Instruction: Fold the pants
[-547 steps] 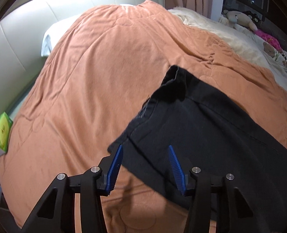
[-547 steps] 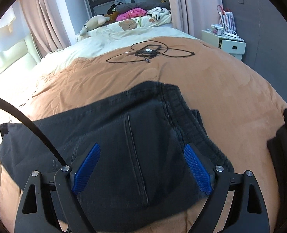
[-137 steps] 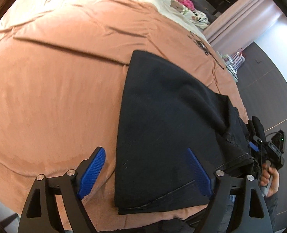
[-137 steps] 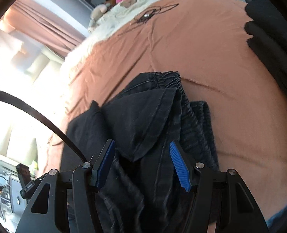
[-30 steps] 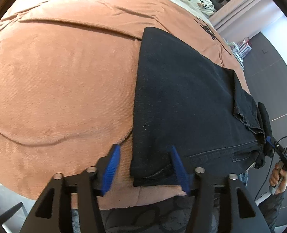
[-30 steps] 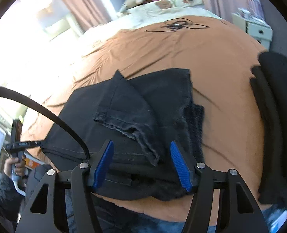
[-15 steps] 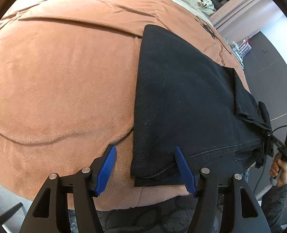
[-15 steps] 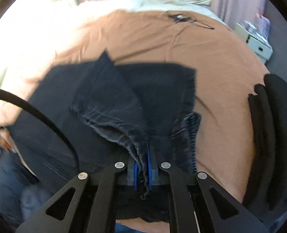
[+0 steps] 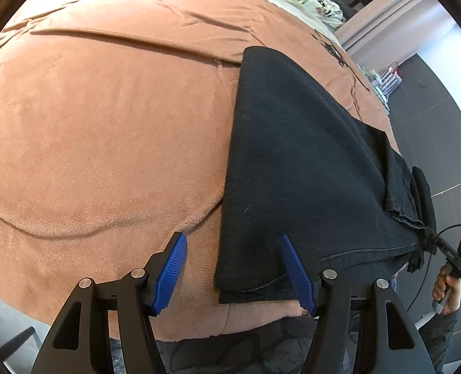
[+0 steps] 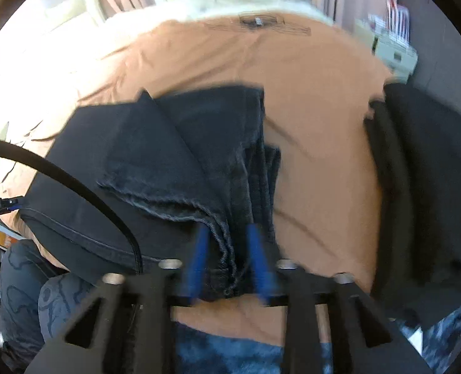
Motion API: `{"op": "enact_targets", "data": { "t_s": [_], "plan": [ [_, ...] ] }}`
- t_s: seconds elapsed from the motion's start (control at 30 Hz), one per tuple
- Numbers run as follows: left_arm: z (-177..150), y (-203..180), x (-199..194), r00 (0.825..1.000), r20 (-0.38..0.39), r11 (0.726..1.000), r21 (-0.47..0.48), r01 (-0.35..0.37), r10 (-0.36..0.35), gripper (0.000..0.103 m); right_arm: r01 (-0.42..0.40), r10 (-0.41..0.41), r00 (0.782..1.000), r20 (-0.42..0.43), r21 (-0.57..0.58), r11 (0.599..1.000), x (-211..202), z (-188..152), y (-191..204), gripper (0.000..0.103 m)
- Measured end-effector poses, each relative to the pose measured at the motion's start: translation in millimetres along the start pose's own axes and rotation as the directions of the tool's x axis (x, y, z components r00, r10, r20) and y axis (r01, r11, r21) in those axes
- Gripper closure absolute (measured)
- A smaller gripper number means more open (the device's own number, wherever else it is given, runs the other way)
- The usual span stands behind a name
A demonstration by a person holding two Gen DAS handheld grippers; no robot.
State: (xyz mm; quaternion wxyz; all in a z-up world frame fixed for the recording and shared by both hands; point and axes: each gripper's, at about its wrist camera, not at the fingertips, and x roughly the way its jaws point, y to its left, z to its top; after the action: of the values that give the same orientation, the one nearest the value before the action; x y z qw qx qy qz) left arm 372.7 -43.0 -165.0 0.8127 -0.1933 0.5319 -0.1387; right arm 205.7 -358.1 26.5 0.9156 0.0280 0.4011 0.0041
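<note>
The black pants (image 9: 308,162) lie folded on the brown blanket (image 9: 105,124), near the bed's front edge. My left gripper (image 9: 233,275) is open and straddles their near left corner, with no pad pressing on the cloth. In the right wrist view the pants (image 10: 174,143) show a turned-over leg hem with a frayed edge. My right gripper (image 10: 227,258) is at that edge with its jaws opening. A bunched ridge of hem stands between the blue pads (image 10: 199,258), which no longer pinch it. This view is blurred by motion.
A pile of dark folded clothes (image 10: 423,187) sits to the right of the pants. Black cables (image 10: 258,21) lie on the blanket farther back, and a white nightstand (image 10: 395,53) stands beyond the bed. The person's patterned trousers (image 10: 59,296) are at the bed's front edge.
Half a second ago my right gripper was shut on the hem fold; now its pads have parted and it has tilted. The left gripper widened slightly a second ago and has held still since.
</note>
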Motion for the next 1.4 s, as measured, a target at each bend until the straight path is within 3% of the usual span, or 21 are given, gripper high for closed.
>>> {"op": "enact_targets", "data": {
  "t_s": [0.03, 0.07, 0.2, 0.5, 0.8, 0.83, 0.9, 0.93, 0.97, 1.03, 1.4],
  "plan": [
    [-0.2, -0.3, -1.2, 1.000, 0.005, 1.000, 0.003, 0.005, -0.005, 0.038, -0.003, 0.003, 1.000, 0.031, -0.022, 1.000, -7.5, 0.3, 6.7, 0.044],
    [-1.4, -0.5, -2.1, 1.000, 0.009, 1.000, 0.003, 0.007, -0.007, 0.038, -0.007, 0.010, 0.998, 0.060, -0.059, 0.998, -13.0, 0.6, 16.5, 0.041],
    [-3.1, 1.5, -7.0, 0.999, 0.022, 1.000, -0.010, 0.027, -0.027, 0.038, -0.007, 0.019, 0.998, 0.063, -0.180, 0.984, -12.0, 1.4, 47.8, 0.041],
    [-5.5, 4.5, -12.5, 0.999, 0.040, 1.000, -0.008, 0.012, -0.012, 0.032, -0.054, 0.045, 0.998, -0.033, -0.341, 0.939, 46.6, 16.5, 96.8, 0.042],
    [-4.5, 14.0, -10.0, 0.999, 0.042, 0.999, -0.043, 0.031, -0.029, 0.032, -0.014, -0.035, 0.995, -0.093, -0.485, 0.874, 93.0, 29.5, 128.4, 0.041],
    [-4.5, 14.6, -9.6, 0.999, 0.043, 0.998, -0.047, 0.035, -0.033, 0.032, -0.003, -0.053, 0.994, -0.093, -0.512, 0.859, 98.9, 27.6, 132.3, 0.043],
    [-4.5, 14.3, -8.3, 0.999, 0.041, 0.998, -0.046, 0.037, -0.035, 0.032, 0.021, -0.079, 0.994, -0.082, -0.549, 0.835, 101.7, 27.2, 139.6, 0.059],
    [-4.3, 13.8, -7.4, 0.999, 0.039, 0.998, -0.044, 0.037, -0.035, 0.032, 0.026, -0.083, 0.993, -0.079, -0.554, 0.832, 102.3, 29.0, 141.2, 0.072],
    [-4.1, 13.0, -6.3, 0.999, 0.036, 0.998, -0.043, 0.037, -0.035, 0.032, 0.022, -0.078, 0.994, -0.078, -0.548, 0.836, 101.0, 32.9, 141.7, 0.089],
    [-3.0, 11.2, -5.0, 0.999, 0.035, 0.998, -0.041, 0.040, -0.039, 0.032, 0.004, -0.050, 0.996, -0.074, -0.520, 0.854, 95.9, 42.3, 137.6, 0.098],
    [4.4, 4.9, 0.1, 0.998, 0.034, 0.999, -0.025, 0.047, -0.046, 0.032, -0.006, 0.018, 0.999, 0.044, -0.250, 0.968, 57.6, 86.6, 67.6, 0.099]
  ]
}}
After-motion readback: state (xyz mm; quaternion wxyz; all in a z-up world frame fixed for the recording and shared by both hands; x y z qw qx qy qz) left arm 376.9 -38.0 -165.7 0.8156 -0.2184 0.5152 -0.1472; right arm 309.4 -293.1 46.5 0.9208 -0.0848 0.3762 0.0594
